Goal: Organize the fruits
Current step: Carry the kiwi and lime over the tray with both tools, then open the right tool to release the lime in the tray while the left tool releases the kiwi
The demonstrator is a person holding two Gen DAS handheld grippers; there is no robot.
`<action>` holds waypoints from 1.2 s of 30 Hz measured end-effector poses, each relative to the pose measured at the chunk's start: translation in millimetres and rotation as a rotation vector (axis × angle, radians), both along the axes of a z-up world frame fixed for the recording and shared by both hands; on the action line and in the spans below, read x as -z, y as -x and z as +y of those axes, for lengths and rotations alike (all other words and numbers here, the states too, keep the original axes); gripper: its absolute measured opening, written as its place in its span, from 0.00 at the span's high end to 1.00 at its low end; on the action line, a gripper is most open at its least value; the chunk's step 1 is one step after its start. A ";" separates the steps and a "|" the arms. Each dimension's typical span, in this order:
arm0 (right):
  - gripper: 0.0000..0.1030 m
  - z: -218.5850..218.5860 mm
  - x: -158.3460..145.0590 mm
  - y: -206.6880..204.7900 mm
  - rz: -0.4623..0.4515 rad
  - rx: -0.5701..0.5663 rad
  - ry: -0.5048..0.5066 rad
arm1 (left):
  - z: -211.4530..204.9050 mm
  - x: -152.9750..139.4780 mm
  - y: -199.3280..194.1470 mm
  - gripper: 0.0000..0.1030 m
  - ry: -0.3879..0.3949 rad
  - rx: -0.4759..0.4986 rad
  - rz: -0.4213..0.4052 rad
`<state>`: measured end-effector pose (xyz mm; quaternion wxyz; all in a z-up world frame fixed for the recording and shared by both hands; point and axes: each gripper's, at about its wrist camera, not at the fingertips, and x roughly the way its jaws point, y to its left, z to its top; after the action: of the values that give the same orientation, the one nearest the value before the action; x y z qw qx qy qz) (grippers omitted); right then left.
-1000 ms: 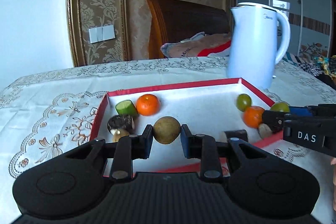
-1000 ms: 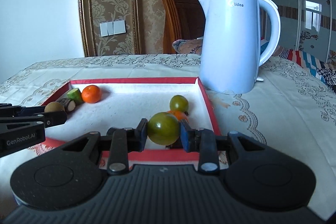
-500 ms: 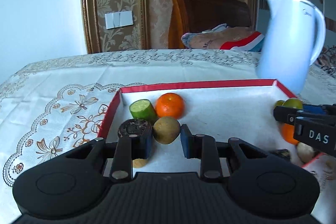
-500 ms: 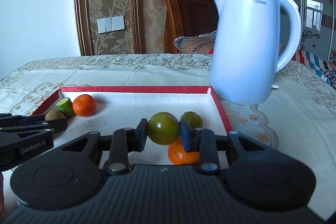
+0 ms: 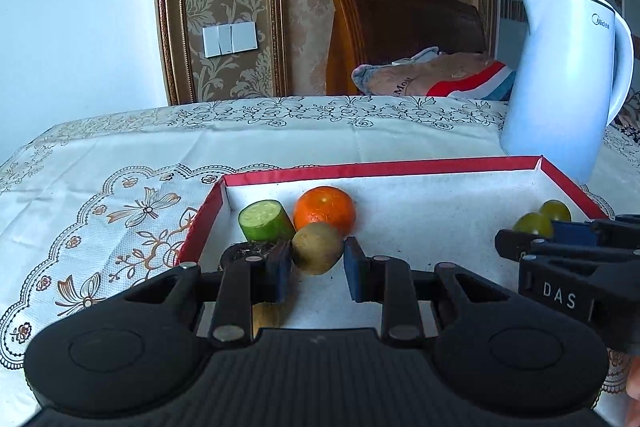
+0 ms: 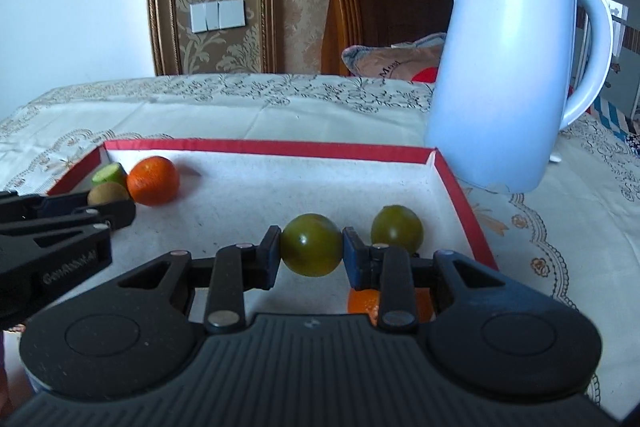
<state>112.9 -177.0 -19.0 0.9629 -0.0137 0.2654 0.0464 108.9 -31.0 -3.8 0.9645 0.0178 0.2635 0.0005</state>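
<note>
Left wrist view: my left gripper (image 5: 317,267) pinches the brown fuzzy kiwi (image 5: 317,253) low over the red-rimmed white tray (image 5: 400,167), beside the round orange mandarin (image 5: 325,211); I'd settle it before letting go. Right wrist view: right gripper (image 6: 310,254) clamps a round green tomato (image 6: 311,245) near its twin; release gently so neither rolls.

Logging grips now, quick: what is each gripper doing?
Left gripper: closed on the kiwi.
Right gripper: closed on a green tomato.

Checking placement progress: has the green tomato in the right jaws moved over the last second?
Yes. The round green tomato went deeper into the red-rimmed tray, now beside the other green tomato.
</note>
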 end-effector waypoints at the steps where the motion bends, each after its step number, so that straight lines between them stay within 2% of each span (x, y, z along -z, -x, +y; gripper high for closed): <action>1: 0.70 0.3 0.3 0.3 -0.006 0.006 0.006 | -0.1 0.3 0.4 0.74 -0.002 0.001 -0.001; 8: 0.70 4.9 2.2 -2.0 -0.013 -0.027 0.008 | 0.0 2.8 -1.2 0.73 0.004 0.004 -0.002; 12: 0.70 8.4 3.2 -4.1 -0.016 -0.024 0.040 | 4.3 9.4 -8.7 0.73 0.022 -0.007 0.062; 15: 0.70 10.2 3.7 -3.8 -0.022 -0.019 0.059 | 8.9 8.4 -8.1 0.73 0.043 -0.025 0.055; 19: 0.70 7.9 2.9 -2.7 -0.023 -0.014 0.030 | 7.5 10.4 -8.6 0.73 0.033 -0.023 0.056; 22: 0.70 8.5 2.6 -0.2 -0.012 -0.055 -0.007 | 7.6 10.7 -8.8 0.73 0.030 -0.021 0.055; 26: 0.70 14.6 6.4 -1.5 -0.020 -0.026 0.063 | 9.9 9.9 -8.1 0.73 0.043 -0.024 0.054; 30: 0.72 10.2 4.9 -3.9 -0.017 0.014 0.059 | 8.0 10.3 -7.6 0.73 0.033 -0.025 0.051; 32: 0.69 12.8 6.8 -4.6 -0.021 0.017 0.103 | 7.5 10.2 -7.0 0.73 0.031 -0.022 0.049; 36: 0.68 12.7 5.3 -0.6 -0.019 -0.004 0.074 | 7.8 10.4 -6.4 0.73 0.031 -0.022 0.047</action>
<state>113.4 -164.3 -24.3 0.9642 -0.0502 0.2577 0.0383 115.2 -23.2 -14.2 0.9582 0.0001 0.2861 0.0065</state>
